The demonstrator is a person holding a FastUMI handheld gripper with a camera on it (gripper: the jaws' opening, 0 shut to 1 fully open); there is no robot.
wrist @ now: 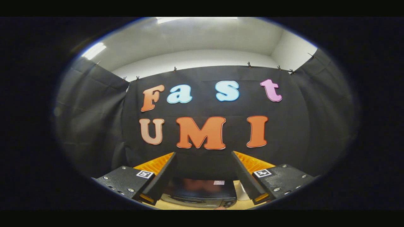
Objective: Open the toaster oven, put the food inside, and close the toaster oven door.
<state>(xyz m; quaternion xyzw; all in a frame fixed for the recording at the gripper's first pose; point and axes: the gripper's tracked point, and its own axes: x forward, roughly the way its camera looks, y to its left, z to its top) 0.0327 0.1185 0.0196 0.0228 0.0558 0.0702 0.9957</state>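
My gripper (203,156) stands open, its two black fingers (164,176) spread wide with nothing between them. It is raised high and looks over the scene. Below and between the fingers I see the top of a black toaster oven (199,189) on a light wooden table (189,206). The oven's glossy top reflects the wall. Its front panel with a knob (228,203) is just visible at the lower edge. Whether the door is open or shut is hidden from this angle. A small bit of something pale orange (220,208) peeks up in front of the oven.
A white object (242,190) stands right of the oven, partly behind my right finger. Black cloth walls enclose the booth on three sides, with a white ceiling above.
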